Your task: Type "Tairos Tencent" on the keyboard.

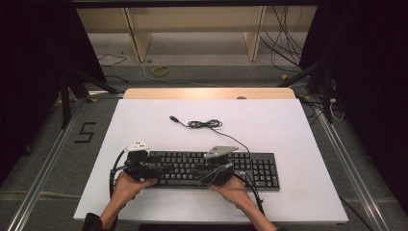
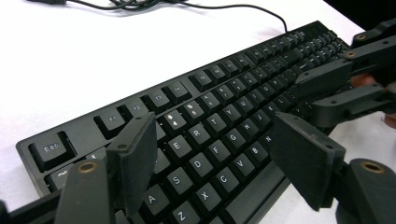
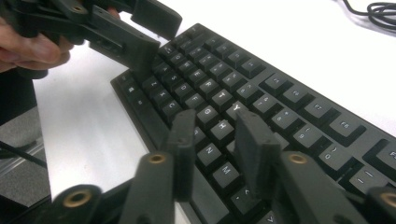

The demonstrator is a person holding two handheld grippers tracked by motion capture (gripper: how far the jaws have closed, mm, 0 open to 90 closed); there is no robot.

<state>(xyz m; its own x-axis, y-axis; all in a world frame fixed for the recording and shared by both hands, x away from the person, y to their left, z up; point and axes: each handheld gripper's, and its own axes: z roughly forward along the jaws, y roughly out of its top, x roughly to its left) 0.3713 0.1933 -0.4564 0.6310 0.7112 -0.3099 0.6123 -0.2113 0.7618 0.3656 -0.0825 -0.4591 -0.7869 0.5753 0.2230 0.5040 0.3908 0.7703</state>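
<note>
A black keyboard lies near the front edge of the white table, long side across it. Behind the keyboard its black cable runs to a loose coil and ends in a USB plug, all lying well clear of both grippers. Beyond the table's far edge, on the floor, lie a yellow ring and some dark wires.

The left gripper hangs just above the keyboard's left end, tilted down over the letter keys, with its jaws standing wide apart and nothing between them but the keys below. The right gripper hovers over the middle of the keyboard, angled down, its jaws drawn to a narrow gap above the H and N keys, gripping nothing. Both hands come in from the front of the keyboard, the left hand and the right hand resting low beside its front edge.
</note>
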